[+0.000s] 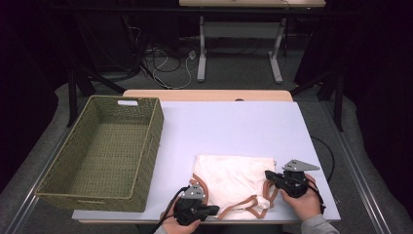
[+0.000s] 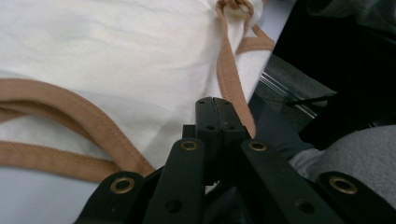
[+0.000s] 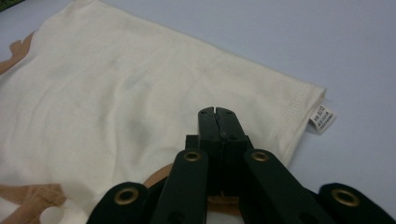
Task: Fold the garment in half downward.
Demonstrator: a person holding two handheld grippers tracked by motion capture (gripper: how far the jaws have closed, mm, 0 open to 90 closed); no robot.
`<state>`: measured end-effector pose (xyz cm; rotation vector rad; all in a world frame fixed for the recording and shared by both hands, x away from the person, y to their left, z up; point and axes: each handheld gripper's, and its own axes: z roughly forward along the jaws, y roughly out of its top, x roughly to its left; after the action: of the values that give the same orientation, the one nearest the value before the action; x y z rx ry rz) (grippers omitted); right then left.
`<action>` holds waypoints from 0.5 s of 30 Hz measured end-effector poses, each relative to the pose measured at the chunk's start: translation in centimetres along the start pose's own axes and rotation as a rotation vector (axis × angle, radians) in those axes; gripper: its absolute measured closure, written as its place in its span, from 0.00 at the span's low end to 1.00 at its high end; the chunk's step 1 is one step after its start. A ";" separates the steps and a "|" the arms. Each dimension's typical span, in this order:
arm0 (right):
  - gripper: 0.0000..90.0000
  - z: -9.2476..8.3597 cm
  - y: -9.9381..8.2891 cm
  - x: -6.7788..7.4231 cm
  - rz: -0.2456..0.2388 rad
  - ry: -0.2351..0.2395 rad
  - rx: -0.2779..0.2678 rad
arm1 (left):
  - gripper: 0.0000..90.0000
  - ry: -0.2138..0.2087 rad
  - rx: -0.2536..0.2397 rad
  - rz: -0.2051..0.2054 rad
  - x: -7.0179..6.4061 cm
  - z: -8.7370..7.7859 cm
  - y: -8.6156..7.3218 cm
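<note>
Near the front edge of the white table, a cream garment with tan-brown trim is spread flat, to the right of a woven green basket that stands on the table's left part. At the garment's front left corner the left gripper is held low, and its jaws are seen pressed together in the left gripper view, with a tan strap running along their right side; whether any cloth is pinched between them cannot be told. At the garment's right edge the right gripper is held, and its jaws are likewise closed tip to tip in the right gripper view, lying over the cream cloth with a curve of brown trim just beneath them; a grip on the fabric cannot be confirmed. A small white label is sewn at the hem corner of the garment, sticking out over the table. Dark printed lines are carried on it, but the writing is too small to be read. No brand mark is seen on the cloth or on the basket.
</note>
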<state>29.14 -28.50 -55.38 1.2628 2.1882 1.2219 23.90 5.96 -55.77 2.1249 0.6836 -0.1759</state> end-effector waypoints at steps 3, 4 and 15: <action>1.00 0.0 0.0 -0.5 0.014 -0.010 0.004 | 1.00 -0.004 0.013 0.009 -0.1 0.0 -0.2; 1.00 0.0 0.0 -0.6 0.017 -0.015 -0.001 | 1.00 -0.008 0.010 0.004 -0.2 0.0 -0.2; 0.89 0.6 0.8 -1.8 0.041 -0.049 -0.014 | 0.82 0.153 -0.090 0.009 2.4 -1.6 2.2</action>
<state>30.94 -29.47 -55.34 1.3245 2.1250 1.2069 26.91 7.14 -54.15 2.0692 0.7565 0.0231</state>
